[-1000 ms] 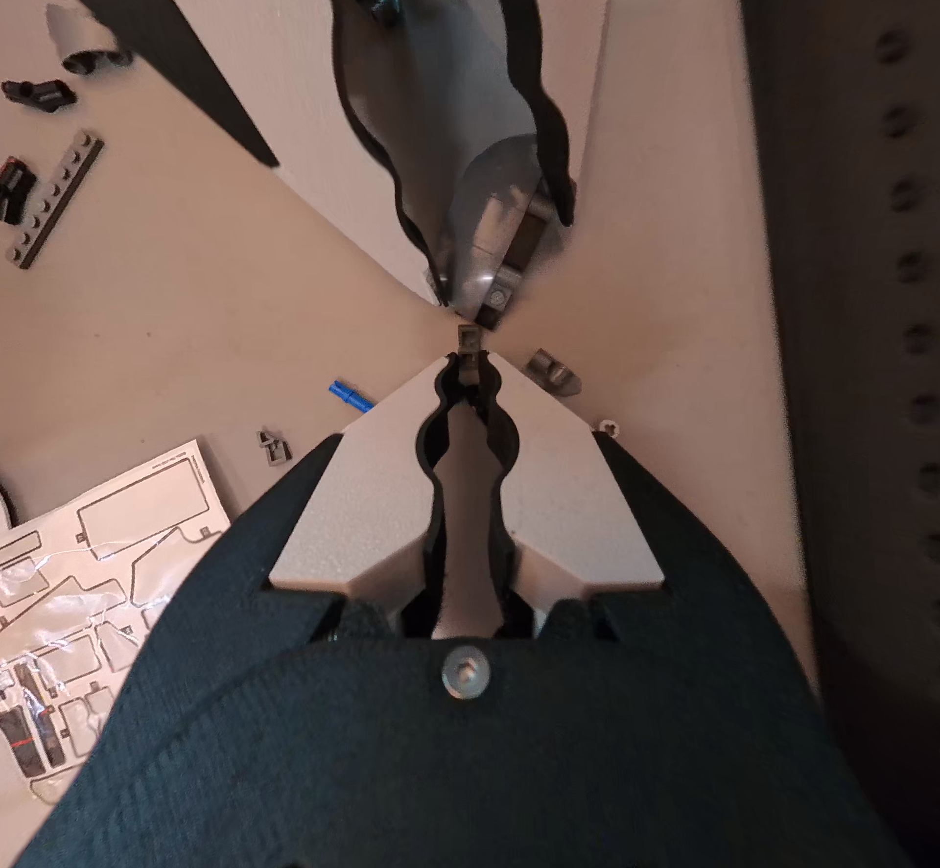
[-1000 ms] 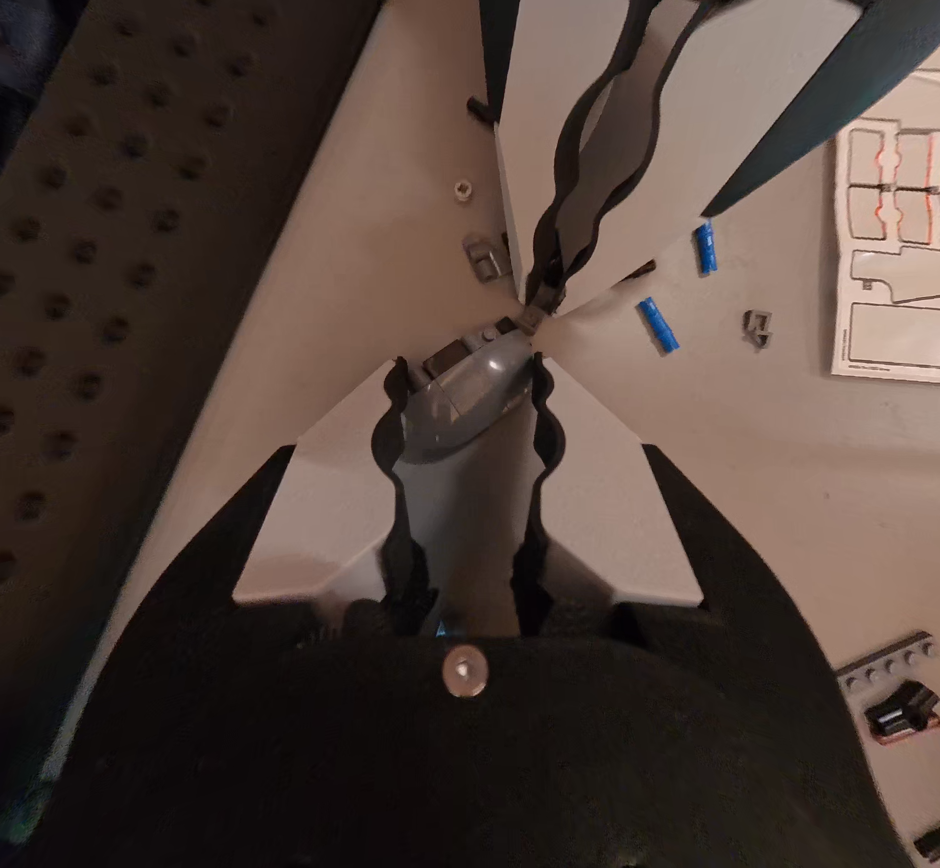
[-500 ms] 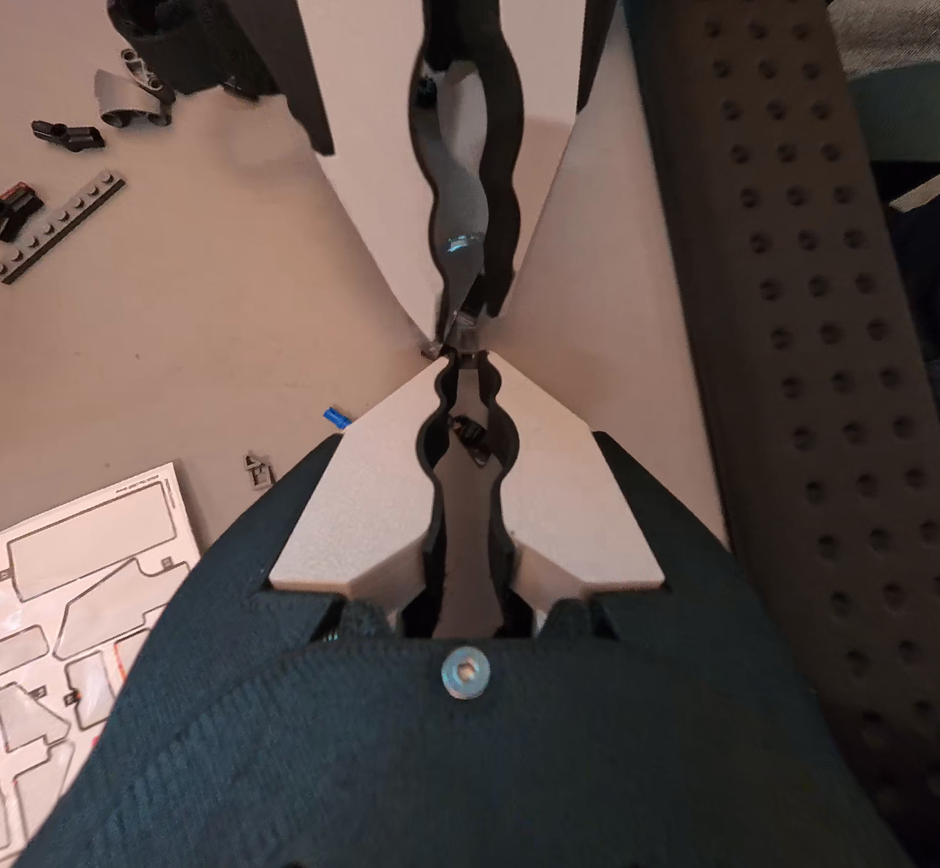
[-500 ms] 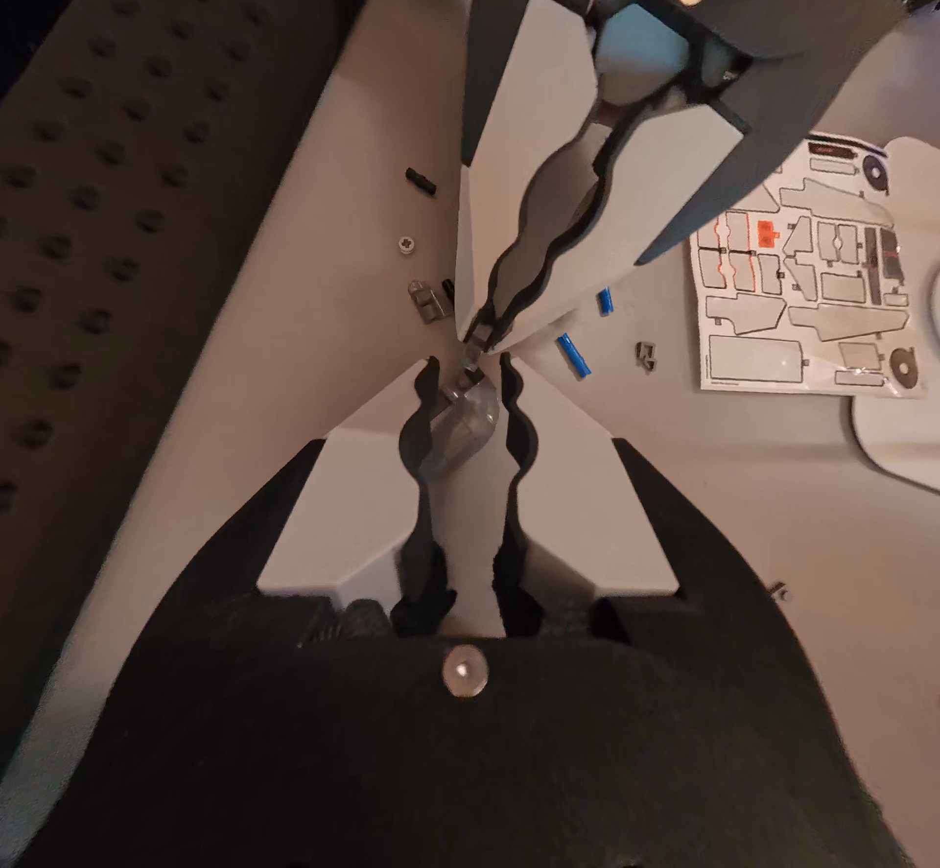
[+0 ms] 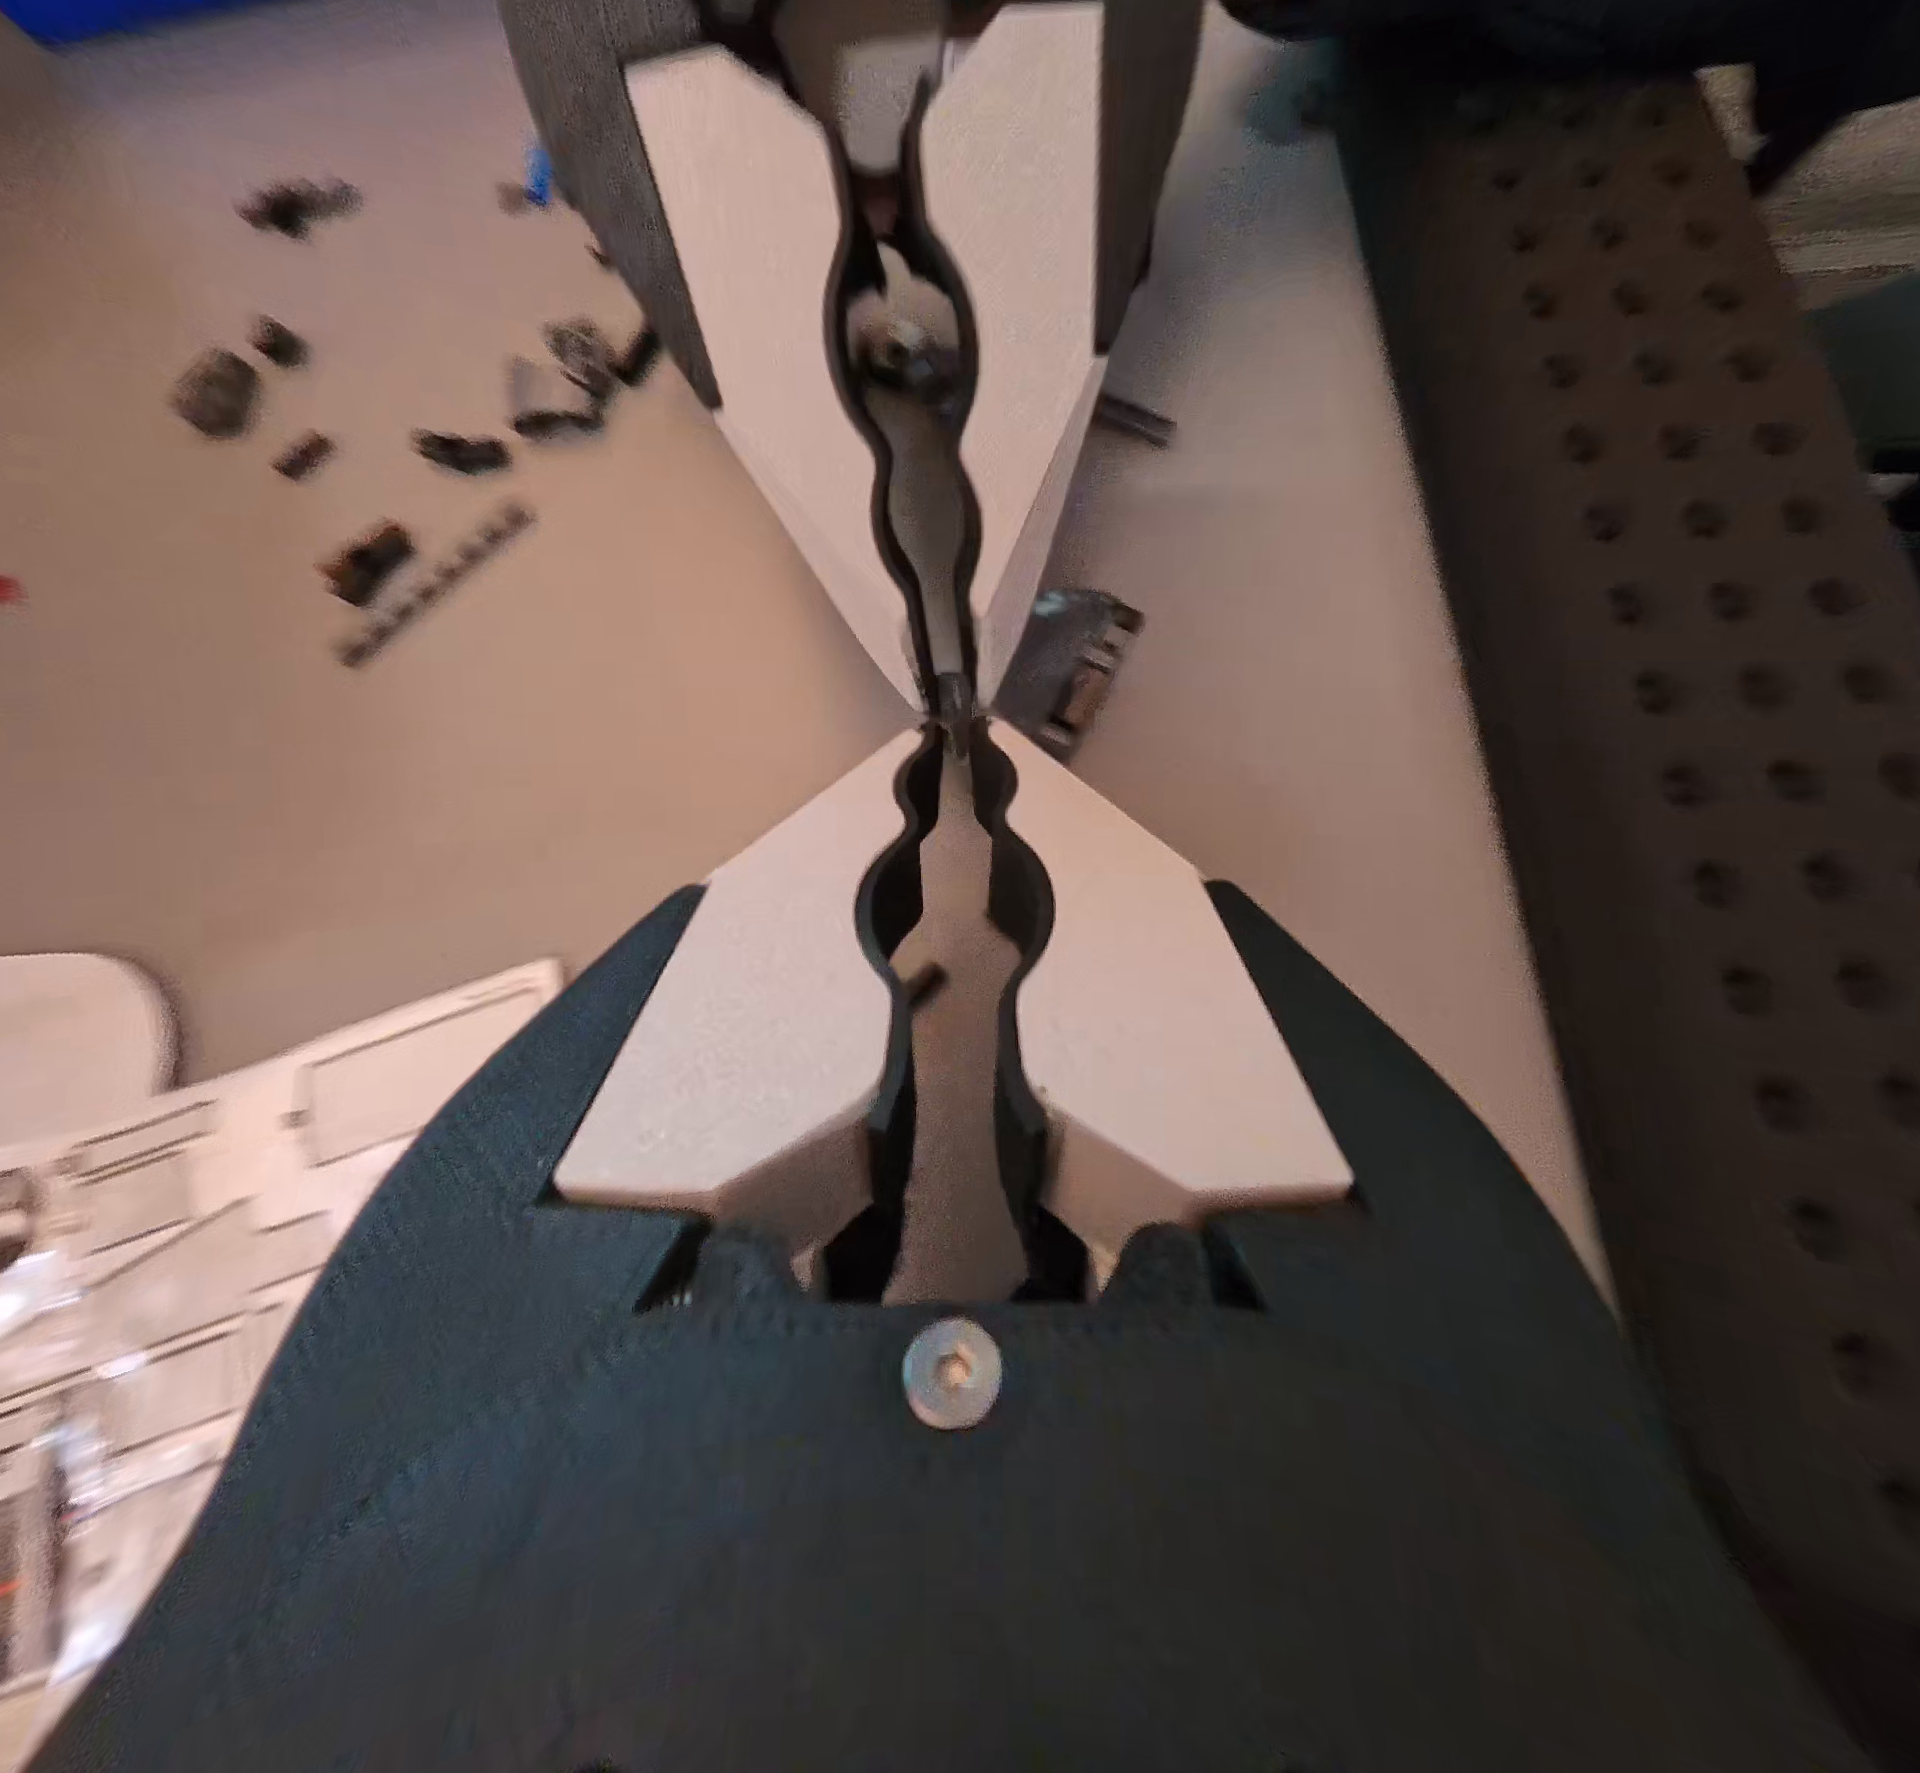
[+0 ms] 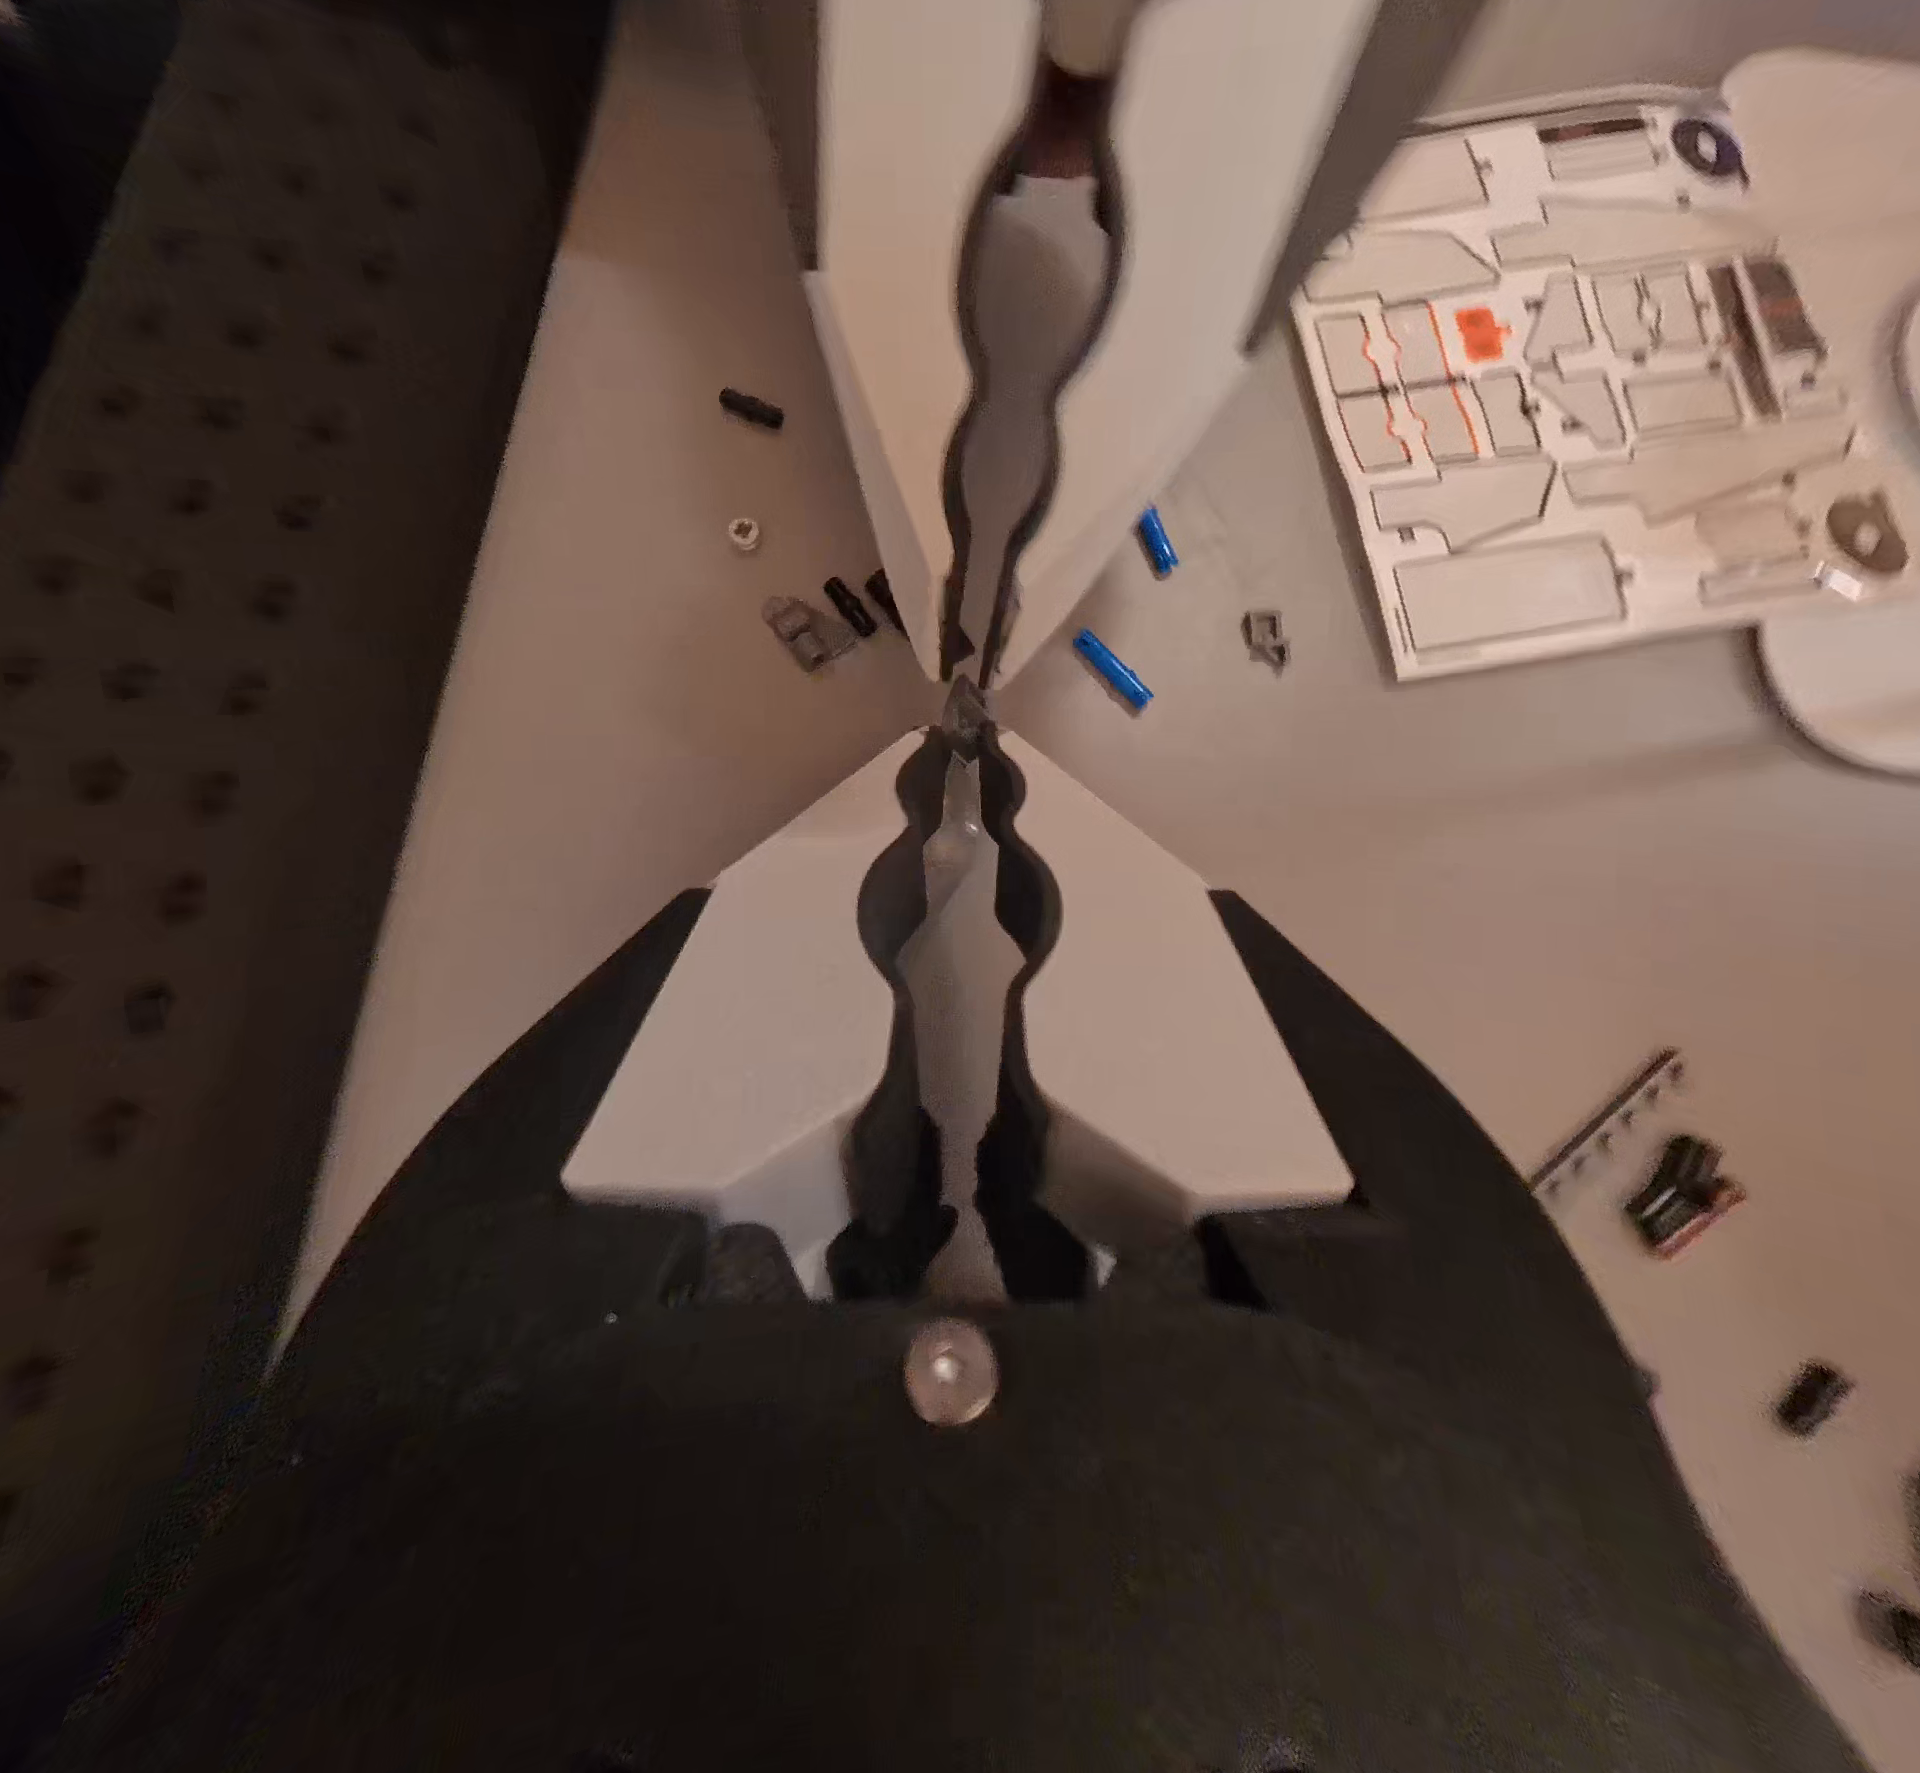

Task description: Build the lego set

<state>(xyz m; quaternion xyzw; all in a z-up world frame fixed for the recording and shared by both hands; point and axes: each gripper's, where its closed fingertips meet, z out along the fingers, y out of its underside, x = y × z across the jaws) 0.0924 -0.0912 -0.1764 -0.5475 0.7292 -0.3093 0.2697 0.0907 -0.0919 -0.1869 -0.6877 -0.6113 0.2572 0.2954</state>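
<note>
Right wrist view: both grippers tip to tip above desk [image 6: 1455, 892]. Right gripper [image 6: 961, 744] jaws clamp grey piece [image 6: 954, 819]; left gripper [image 5: 951, 741] jaws pinch small dark part [image 5: 954, 700]. Judgement: line up squarely, press straight, keep both grips firm.

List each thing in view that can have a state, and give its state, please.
left gripper: shut on small grey piece, tip to tip with the other gripper.
right gripper: shut on curved grey lego part.
small grey piece: pinched at the tips, pressed against the curved part.
curved grey lego part: held edge-on, off the table.
sticker sheet: flat on the table, unused.
blue pins: loose on the table.
</note>
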